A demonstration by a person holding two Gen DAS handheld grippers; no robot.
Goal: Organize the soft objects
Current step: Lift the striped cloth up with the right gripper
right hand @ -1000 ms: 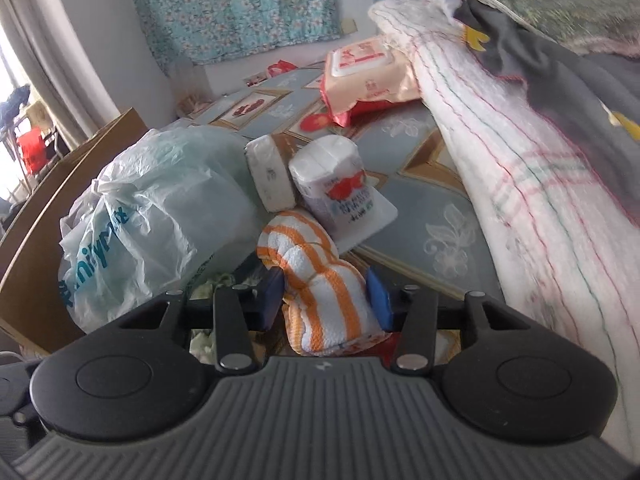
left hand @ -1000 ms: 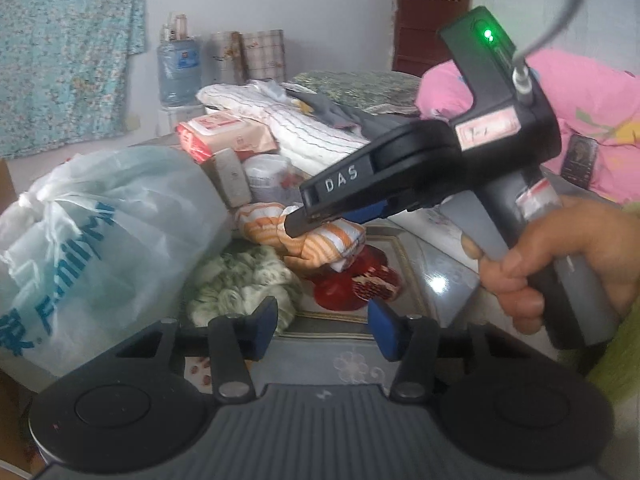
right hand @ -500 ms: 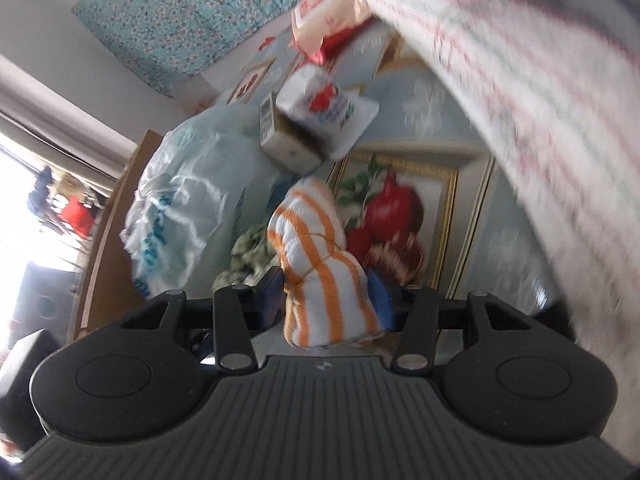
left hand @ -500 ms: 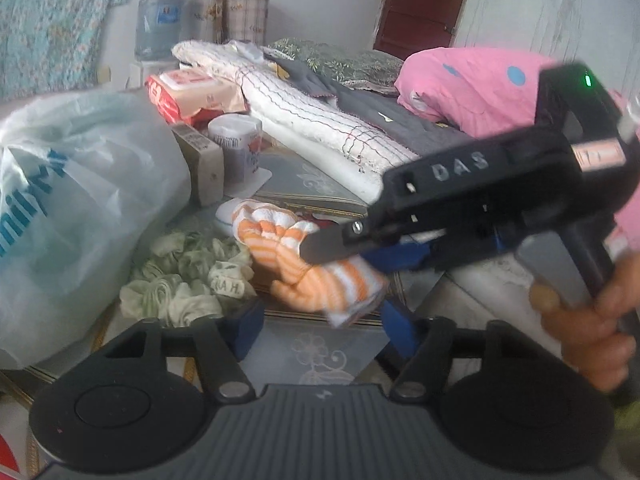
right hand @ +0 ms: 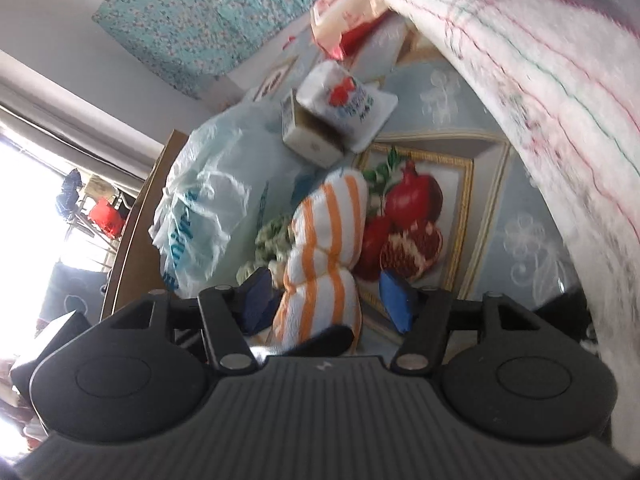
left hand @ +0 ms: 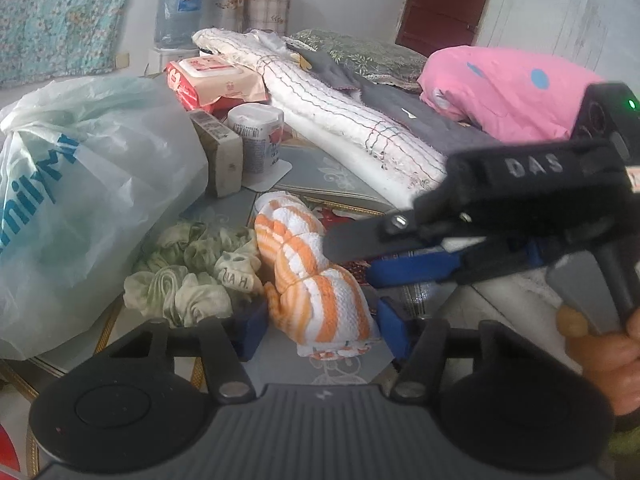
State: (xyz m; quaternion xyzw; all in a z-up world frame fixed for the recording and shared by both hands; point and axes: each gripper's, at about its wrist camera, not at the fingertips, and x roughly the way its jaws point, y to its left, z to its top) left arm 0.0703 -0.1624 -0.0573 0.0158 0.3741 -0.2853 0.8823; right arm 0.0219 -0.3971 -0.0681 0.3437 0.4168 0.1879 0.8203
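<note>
left gripper [left hand: 320,322]: jaws just been closing in a bit, orange-striped towel [left hand: 316,280] sits between the pads, looks loose, not squeezed

right gripper [right hand: 326,300]: jaws just been opening, gap on the right pad's side, so it's let go of the towel

orange-striped towel: lying on the table [left hand: 320,176], partly over the pomegranate picture [right hand: 412,216]

green scrunchies [left hand: 192,276]: touching the towel's left side

plastic bag [left hand: 80,184]: just left of those

small box [left hand: 218,158], tissue roll [left hand: 258,140]: farther back
</note>
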